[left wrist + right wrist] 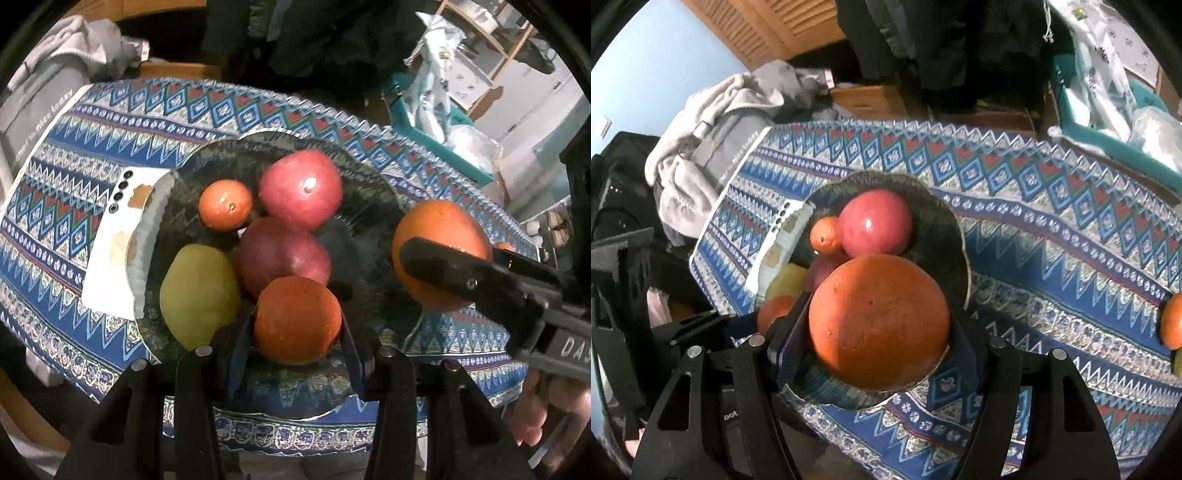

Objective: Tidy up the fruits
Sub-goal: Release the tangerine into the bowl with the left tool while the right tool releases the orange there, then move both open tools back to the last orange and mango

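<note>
A dark glass plate (373, 192) with a scalloped, fluted rim sits on a woven cloth (74, 229) banded in blue, white and red zigzags and diamonds. On the plate lie two smooth, glossy red apples, the far apple (301, 188) and the near apple (282, 254) touching each other, a small dimpled tangerine (225, 204) just left of the far apple, and a matte yellow-green pear (199, 295) at the left edge. The left gripper (297, 332) has its blue-padded fingers (238, 347) set on both sides of a round, pebbly-skinned orange (297, 319) at the plate's near rim, pinching it; this orange touches the near apple and sits beside the pear. The right gripper (877, 332) pinches a bigger orange (879, 321), its skin pitted and shiny, the fingers (792, 332) pressed against its left and right flanks; in the left wrist view this fruit (441, 251) hangs at the plate's right rim, partly over the cloth, with one black finger crossing its front. A flat white card (110, 258) with dark round holes along one edge lies tucked under the plate's left side. At the far right of the cloth another orange fruit (1172, 321) lies well apart from the plate. Crumpled grey fabric (713, 147) is heaped past the cloth's left end.
</note>
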`<state>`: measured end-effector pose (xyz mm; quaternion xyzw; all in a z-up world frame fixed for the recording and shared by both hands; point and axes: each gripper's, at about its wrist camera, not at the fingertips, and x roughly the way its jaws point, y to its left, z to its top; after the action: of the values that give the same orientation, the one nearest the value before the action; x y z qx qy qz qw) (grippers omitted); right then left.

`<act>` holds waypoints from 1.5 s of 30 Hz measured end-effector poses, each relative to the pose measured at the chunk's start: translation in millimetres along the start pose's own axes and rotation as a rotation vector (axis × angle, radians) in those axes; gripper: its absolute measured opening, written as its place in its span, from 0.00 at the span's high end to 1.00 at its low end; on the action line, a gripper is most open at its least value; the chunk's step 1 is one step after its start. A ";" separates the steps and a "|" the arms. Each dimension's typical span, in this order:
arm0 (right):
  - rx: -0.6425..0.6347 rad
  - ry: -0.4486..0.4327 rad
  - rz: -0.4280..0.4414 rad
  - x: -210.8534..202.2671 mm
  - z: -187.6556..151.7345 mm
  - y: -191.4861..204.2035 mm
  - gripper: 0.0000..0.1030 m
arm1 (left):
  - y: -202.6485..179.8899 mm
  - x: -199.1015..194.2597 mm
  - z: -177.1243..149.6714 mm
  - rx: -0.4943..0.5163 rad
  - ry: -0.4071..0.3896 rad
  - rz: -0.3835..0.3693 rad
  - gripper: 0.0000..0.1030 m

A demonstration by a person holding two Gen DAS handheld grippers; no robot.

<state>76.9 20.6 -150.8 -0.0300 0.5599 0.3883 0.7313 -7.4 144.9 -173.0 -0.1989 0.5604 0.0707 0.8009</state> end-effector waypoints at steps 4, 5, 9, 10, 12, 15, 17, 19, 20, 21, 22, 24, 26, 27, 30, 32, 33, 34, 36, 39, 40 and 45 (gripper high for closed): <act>0.005 0.025 0.004 11.0 -3.6 -0.9 0.32 | -0.5 7.6 -2.1 0.000 0.026 0.001 0.55; 0.008 0.031 0.003 13.3 -4.2 -1.6 0.32 | -1.1 9.6 -2.8 0.000 0.034 -0.002 0.55; 0.020 0.053 0.001 19.4 -7.0 -5.8 0.32 | -2.2 16.0 -3.6 0.000 0.051 -0.004 0.55; 0.026 0.055 -0.003 20.4 -7.5 -7.6 0.32 | -2.3 17.4 -3.7 -0.001 0.054 -0.005 0.55; 0.034 0.055 0.010 20.6 -8.7 -10.6 0.32 | -2.0 19.3 -3.9 -0.002 0.059 -0.007 0.55; 0.038 0.059 0.024 20.9 -8.8 -11.3 0.32 | -2.3 19.2 -3.5 -0.003 0.054 0.006 0.54; 0.041 0.058 0.026 20.3 -8.6 -11.5 0.31 | 0.0 19.0 -2.7 -0.013 0.056 0.007 0.50; 0.058 0.045 0.032 16.7 -7.6 -13.2 0.32 | 1.8 18.6 -2.3 -0.020 0.055 0.012 0.45; 0.066 0.038 0.033 14.2 -6.5 -14.8 0.31 | 2.4 18.3 -2.3 -0.020 0.055 0.015 0.44; 0.069 0.031 0.031 11.6 -5.7 -16.1 0.29 | 3.1 18.0 -2.5 -0.021 0.055 0.017 0.42; 0.070 0.025 0.029 9.4 -5.5 -17.5 0.29 | 3.3 17.5 -2.5 -0.023 0.054 0.019 0.42; 0.070 0.014 0.021 3.5 -4.4 -19.5 0.29 | 3.5 15.4 -2.9 -0.026 0.048 0.021 0.42; 0.063 0.003 0.003 -0.4 -3.5 -18.5 0.29 | 2.1 10.8 -2.3 -0.020 0.032 0.024 0.42; 0.056 -0.004 -0.012 -3.4 -3.1 -17.7 0.28 | 1.1 9.0 -2.0 -0.016 0.027 0.025 0.41; 0.028 -0.031 -0.059 -15.1 -2.0 -13.6 0.27 | -4.0 2.2 -1.3 0.003 0.004 0.029 0.41; 0.001 -0.051 -0.108 -24.7 -1.1 -8.8 0.26 | -8.1 -2.5 -0.8 0.016 -0.011 0.027 0.41; -0.011 -0.061 -0.131 -29.8 -0.9 -6.9 0.25 | -10.1 -4.4 -0.5 0.022 -0.017 0.027 0.41; -0.021 -0.069 -0.149 -33.8 -0.9 -5.8 0.24 | -12.3 -6.9 -0.2 0.028 -0.025 0.027 0.41; -0.042 -0.087 -0.188 -43.1 -1.1 -3.7 0.23 | -17.6 -12.4 -0.1 0.042 -0.040 0.022 0.41; -0.058 -0.106 -0.231 -55.5 -2.2 -1.9 0.21 | -27.2 -21.2 1.4 0.066 -0.065 0.014 0.41; -0.058 -0.115 -0.240 -60.4 -3.1 -2.3 0.21 | -30.2 -24.1 1.5 0.074 -0.072 0.010 0.40; -0.042 -0.143 -0.279 -80.3 -9.2 -7.5 0.21 | -46.7 -36.0 1.2 0.117 -0.105 0.010 0.38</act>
<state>68.4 -32.0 -89.5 -0.0951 0.4886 0.2958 0.8153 -3.6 106.8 -128.1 -0.1449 0.5217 0.0523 0.8391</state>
